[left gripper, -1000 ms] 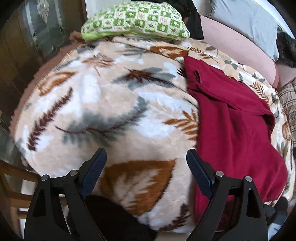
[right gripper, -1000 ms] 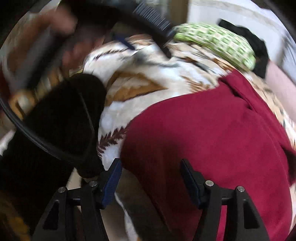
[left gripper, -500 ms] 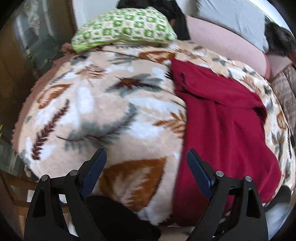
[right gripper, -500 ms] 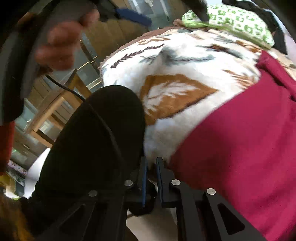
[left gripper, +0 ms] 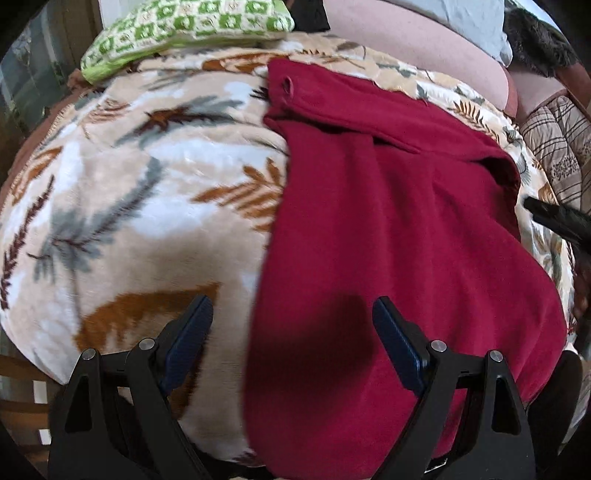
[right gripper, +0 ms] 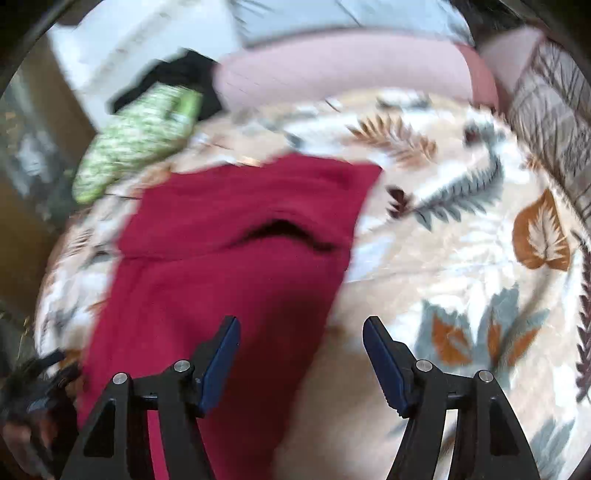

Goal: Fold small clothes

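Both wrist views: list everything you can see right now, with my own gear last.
red garment: one, dark red, spread on the blanket, top part folded over
leaf-print blanket: one, cream with brown and grey leaves, covering the bed
green checked cushion: one, green and white, far edge of the blanket
pink bolster: one, pale pink, behind the blanket
black cloth: one, black, behind the cushion
striped quilt: one, brown and beige, far right
left tongs: open, over the garment's near left edge
right tongs: open, over the garment's right edge
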